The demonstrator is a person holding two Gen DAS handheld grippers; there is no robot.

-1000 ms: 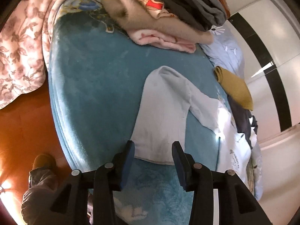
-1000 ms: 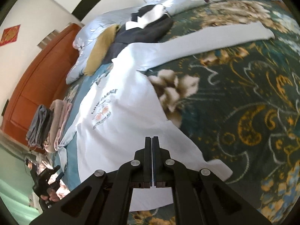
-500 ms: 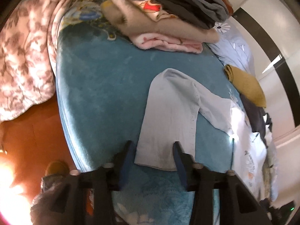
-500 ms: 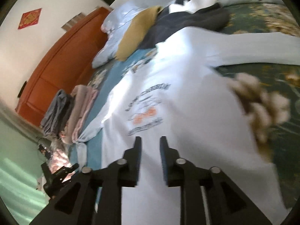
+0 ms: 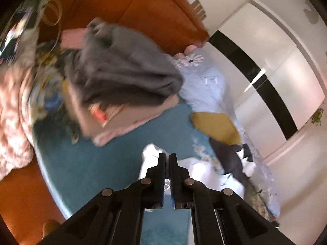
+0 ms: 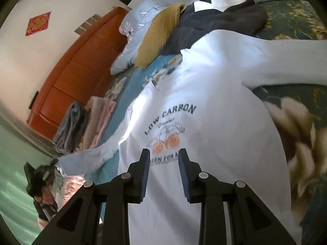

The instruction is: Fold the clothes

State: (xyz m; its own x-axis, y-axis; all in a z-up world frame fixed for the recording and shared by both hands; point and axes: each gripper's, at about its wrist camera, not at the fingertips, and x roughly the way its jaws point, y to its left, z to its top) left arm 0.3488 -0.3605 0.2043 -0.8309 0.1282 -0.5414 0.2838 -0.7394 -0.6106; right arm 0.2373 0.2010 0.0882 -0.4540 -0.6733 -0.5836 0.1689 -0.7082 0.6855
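A white sweatshirt (image 6: 214, 110) printed "LOW CARBON" lies face up on the bed, one sleeve (image 6: 286, 59) stretched to the right, the other sleeve (image 6: 87, 159) trailing left. My right gripper (image 6: 163, 153) is open and empty just above the print. In the left wrist view my left gripper (image 5: 167, 157) is shut on the white sleeve (image 5: 151, 155) and holds it lifted off the blue blanket (image 5: 98, 163).
A stack of folded grey, beige and pink clothes (image 5: 122, 85) sits near the orange headboard (image 5: 143, 10); it also shows in the right wrist view (image 6: 85, 126). A mustard garment (image 6: 159, 36), a dark garment (image 6: 220, 22) and a pale blue pillow (image 5: 204, 85) lie beyond the shirt.
My left gripper closed on the sleeve end and lifted it, its view tilting up toward the headboard. My right gripper opened and moved up over the shirt's print.
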